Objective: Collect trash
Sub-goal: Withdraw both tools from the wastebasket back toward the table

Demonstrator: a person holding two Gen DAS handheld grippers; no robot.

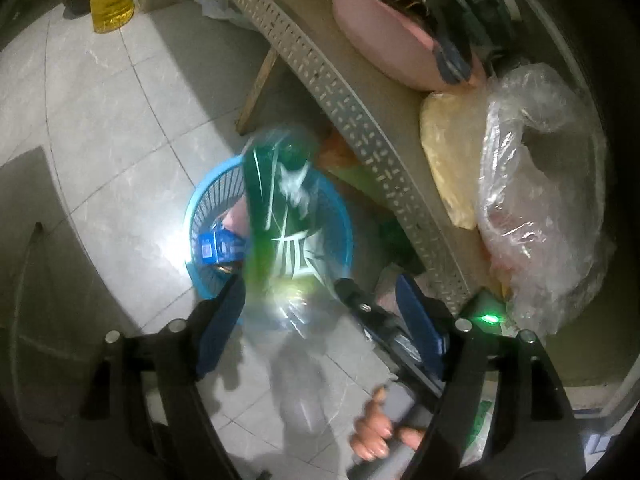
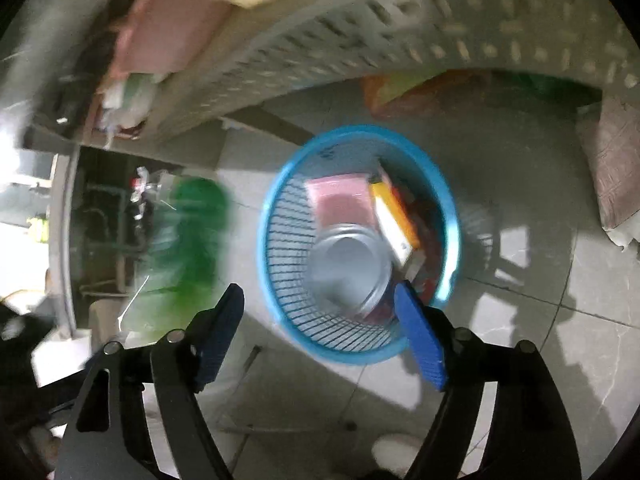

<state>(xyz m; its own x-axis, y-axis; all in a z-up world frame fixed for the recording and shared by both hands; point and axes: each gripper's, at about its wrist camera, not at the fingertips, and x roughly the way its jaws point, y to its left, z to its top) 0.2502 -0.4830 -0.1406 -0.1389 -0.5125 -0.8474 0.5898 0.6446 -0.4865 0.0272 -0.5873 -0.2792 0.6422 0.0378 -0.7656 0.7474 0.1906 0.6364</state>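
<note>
Two hand-held grippers hang over a blue basket on a pale tiled floor, beside the perforated edge of a grey table. The left gripper has its jaws spread wide; a clear plastic bottle with a green label, smeared by motion blur, sits in the gap between the blue pads and over the basket's rim, and no pad can be seen pressing on it. The right gripper is also wide open and holds nothing; a silver can shows end-on just beyond its tips, inside the basket along with pink and orange packets. In the right wrist view the bottle is a green blur at nine o'clock of the basket. A hand grips a handle at the left view's five o'clock. On the table rest a pink bowl and a crumpled clear bag.
</note>
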